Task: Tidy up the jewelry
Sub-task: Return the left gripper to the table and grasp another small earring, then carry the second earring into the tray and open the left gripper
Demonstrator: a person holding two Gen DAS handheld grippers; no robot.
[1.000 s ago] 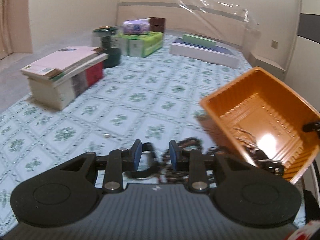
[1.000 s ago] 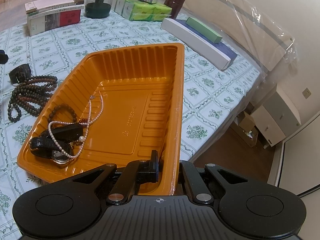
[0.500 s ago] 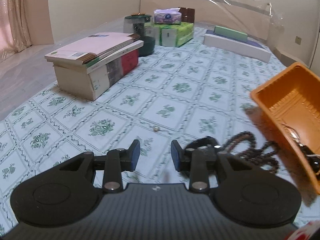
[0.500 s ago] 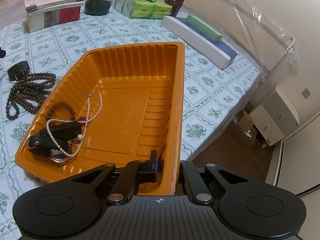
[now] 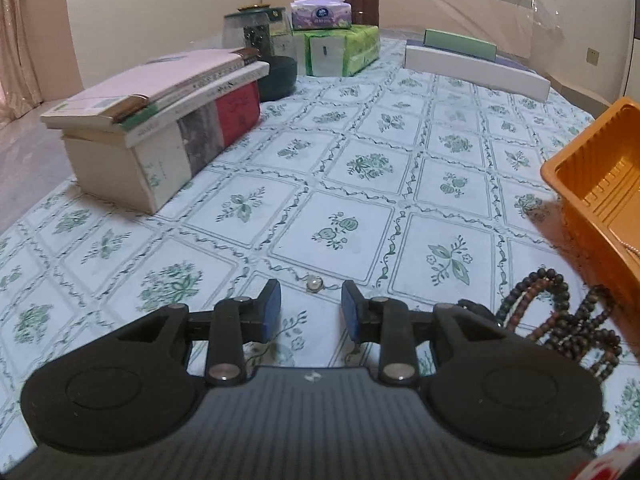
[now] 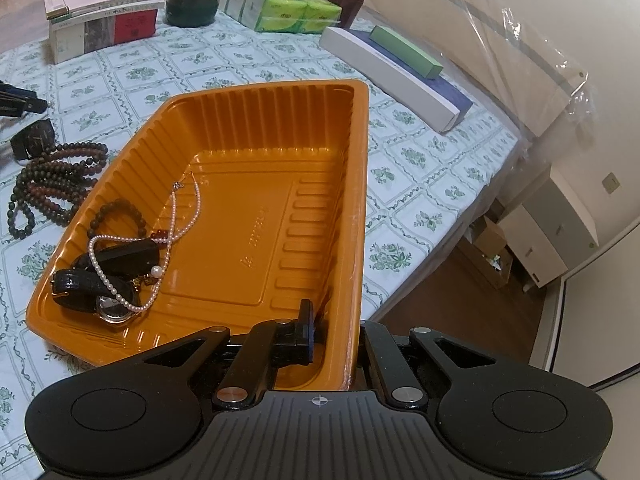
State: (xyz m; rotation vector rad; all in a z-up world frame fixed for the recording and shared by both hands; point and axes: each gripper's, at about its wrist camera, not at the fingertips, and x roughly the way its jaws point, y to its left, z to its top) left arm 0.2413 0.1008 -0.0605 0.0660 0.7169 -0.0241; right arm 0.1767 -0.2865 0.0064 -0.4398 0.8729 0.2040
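Since the earlier frame, left gripper (image 5: 311, 311) has swung away from the beads (image 5: 560, 320), now right of it, toward a small pearl (image 5: 314, 283) just ahead; jaws part-open, empty; only the right view shows pearl necklace (image 6: 132, 272) inside orange tray (image 6: 362, 168); right gripper (image 6: 336, 332) clamps its near wall.

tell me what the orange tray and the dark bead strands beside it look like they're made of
Orange tray: thin moulded plastic, glossy, judging by its ribbed walls, embossed floor and light sheen. Dark bead strands: probably wood or seed, matte brown and near-black round beads with little shine; stone or resin cannot be ruled out.
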